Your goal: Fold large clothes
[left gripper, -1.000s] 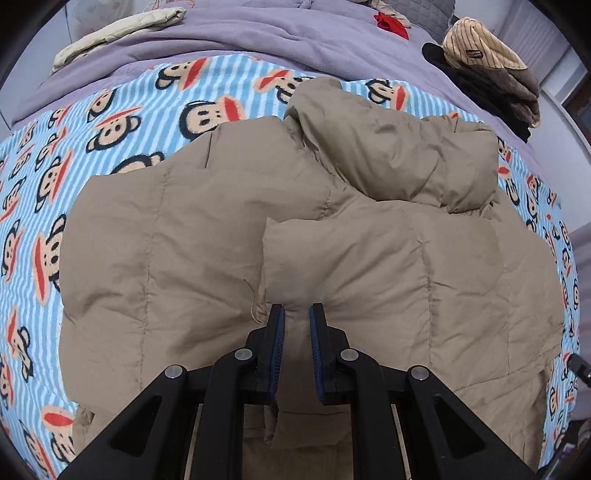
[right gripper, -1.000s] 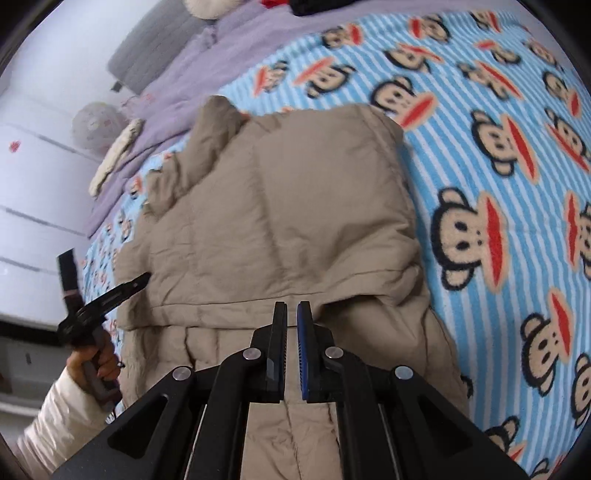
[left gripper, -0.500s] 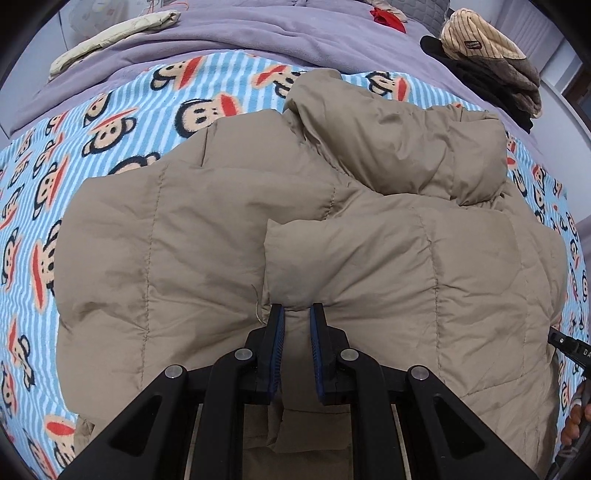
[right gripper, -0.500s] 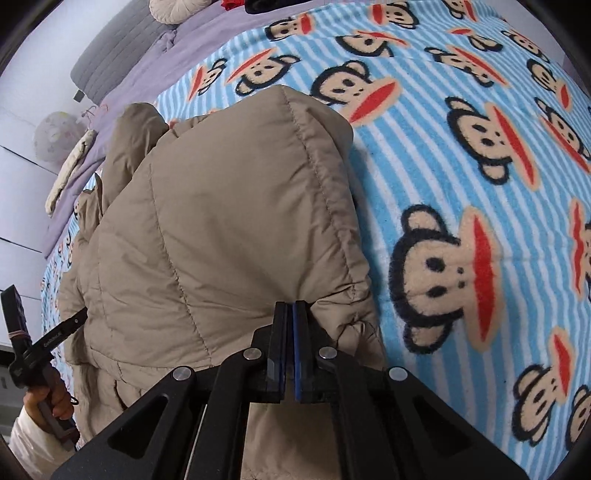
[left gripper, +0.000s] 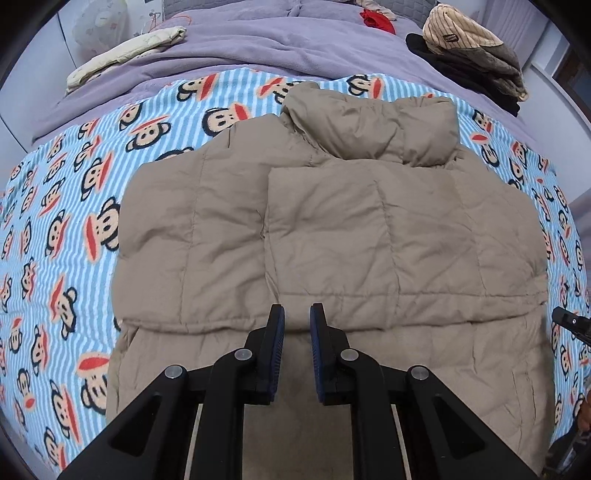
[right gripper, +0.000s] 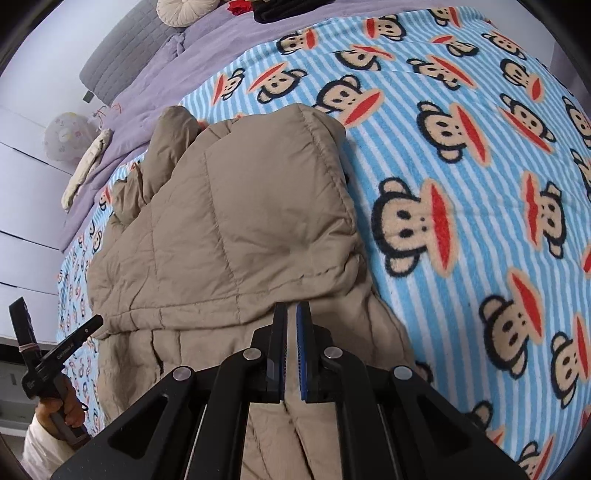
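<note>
A tan puffer jacket [left gripper: 332, 229] lies on the monkey-print blanket [left gripper: 66, 221], collar at the far end and both sides folded in over the middle. My left gripper [left gripper: 297, 308] hovers above the folded panel's near edge, pads a narrow gap apart with nothing between them. In the right wrist view the jacket [right gripper: 229, 229] fills the left half. My right gripper [right gripper: 291, 305] hangs over its near right edge; its jaws are opening, only a thin slit shows, and no cloth is between them. A hand holds the left gripper [right gripper: 55, 354] at the lower left.
A purple blanket [left gripper: 258, 40] covers the far end of the bed. On it lie a cream garment [left gripper: 125, 55], a small red item [left gripper: 376, 20] and a pile of dark and striped clothes [left gripper: 472, 48]. Bare monkey blanket [right gripper: 461, 166] stretches right of the jacket.
The left gripper has drawn back and upward, so the whole jacket now shows beneath it. The right gripper's pads, pressed together half a second ago, now show a thin slit.
</note>
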Available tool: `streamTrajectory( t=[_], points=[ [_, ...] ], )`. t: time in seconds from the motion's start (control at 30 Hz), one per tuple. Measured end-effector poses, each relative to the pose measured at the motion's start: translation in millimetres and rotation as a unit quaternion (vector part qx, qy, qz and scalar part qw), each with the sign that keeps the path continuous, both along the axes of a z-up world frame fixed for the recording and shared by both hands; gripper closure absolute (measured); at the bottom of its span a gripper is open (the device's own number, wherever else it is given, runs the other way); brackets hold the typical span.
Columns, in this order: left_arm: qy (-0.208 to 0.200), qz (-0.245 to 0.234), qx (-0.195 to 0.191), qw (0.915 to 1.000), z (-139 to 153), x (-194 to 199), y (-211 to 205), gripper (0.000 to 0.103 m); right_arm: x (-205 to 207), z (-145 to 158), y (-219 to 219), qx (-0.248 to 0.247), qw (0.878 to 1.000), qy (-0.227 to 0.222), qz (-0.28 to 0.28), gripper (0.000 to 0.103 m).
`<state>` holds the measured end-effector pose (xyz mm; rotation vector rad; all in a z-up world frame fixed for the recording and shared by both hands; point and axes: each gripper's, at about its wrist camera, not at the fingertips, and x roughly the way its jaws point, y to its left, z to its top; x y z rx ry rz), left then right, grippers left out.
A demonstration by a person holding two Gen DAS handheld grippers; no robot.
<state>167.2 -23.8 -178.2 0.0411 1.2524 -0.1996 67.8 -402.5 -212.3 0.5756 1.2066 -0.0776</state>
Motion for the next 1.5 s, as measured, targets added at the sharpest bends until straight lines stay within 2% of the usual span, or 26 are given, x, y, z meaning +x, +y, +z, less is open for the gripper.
streamTrajectory(
  t=[0.3, 0.33, 0.37, 0.4, 0.43, 0.67, 0.77, 0.8, 0.83, 0.87, 0.9, 1.07, 1.27, 1.5],
  points=[
    [0.019, 0.021, 0.006, 0.9996, 26.2, -58.3, -2.8, 0.087, -31.4, 10.5, 25.7, 0.025, 0.999, 0.023, 0.041, 0.097],
    [0.021, 0.024, 0.006, 0.9995, 27.6, -63.5, -2.7, 0.079, -34.7, 11.8, 26.8, 0.028, 0.998, 0.023, 0.043, 0.097],
    [0.023, 0.029, 0.006, 0.9993, 29.1, -68.2, -2.3, 0.06, -37.9, 13.3, 28.3, 0.03, 0.998, 0.023, 0.045, 0.097],
    [0.021, 0.038, 0.012, 0.999, 31.7, -73.6, -1.9, 0.005, -39.6, 15.0, 28.6, 0.031, 0.998, 0.024, 0.047, 0.097],
    [0.001, 0.051, 0.021, 0.9985, 36.3, -79.0, -1.2, 0.001, -41.3, 16.8, 29.3, 0.033, 0.998, 0.023, 0.049, 0.097],
    [-0.01, 0.06, 0.027, 0.9978, 36.3, -88.3, -1.6, 0.001, -49.4, 36.0, 25.6, 0.03, 0.998, 0.013, 0.056, 0.097],
    [-0.01, 0.067, 0.018, 0.9976, 37.3, -88.8, 2.6, 0.001, -49.5, 47.5, 26.0, 0.021, 0.998, 0.003, 0.057, 0.097],
    [-0.013, 0.067, 0.015, 0.9976, 38.6, -88.9, 3.5, 0.001, -49.9, 52.1, 26.0, 0.014, 0.998, -0.001, 0.057, 0.091],
    [-0.017, 0.066, 0.016, 0.9976, 40.7, -89.3, 5.1, 0.001, -50.1, 55.9, 26.4, 0.007, 0.998, -0.004, 0.056, 0.078],
    [-0.019, 0.064, 0.018, 0.9976, 42.9, -89.6, 6.4, 0.001, -50.4, 59.5, 26.6, 0.002, 0.998, -0.009, 0.055, 0.029],
    [-0.022, 0.063, 0.022, 0.9975, 42.9, -90.4, 6.7, 0.001, -51.8, 63.1, 26.0, 0.001, 0.999, -0.016, 0.052, 0.002],
    [-0.019, 0.065, 0.027, 0.9973, 55.6, -101.5, 1.6, 0.001, -55.1, 73.3, 26.4, -0.004, 0.998, -0.036, 0.045, 0.0],
    [-0.01, 0.081, 0.039, 0.9959, 61.2, -116.0, 3.9, 0.001, -63.3, 70.1, 30.1, 0.017, 0.998, -0.017, 0.059, 0.0],
    [-0.004, 0.079, 0.036, 0.9962, 64.4, -129.0, 17.7, 0.001, -77.6, 75.3, 35.5, 0.017, 0.999, -0.01, 0.049, 0.0]
  ],
)
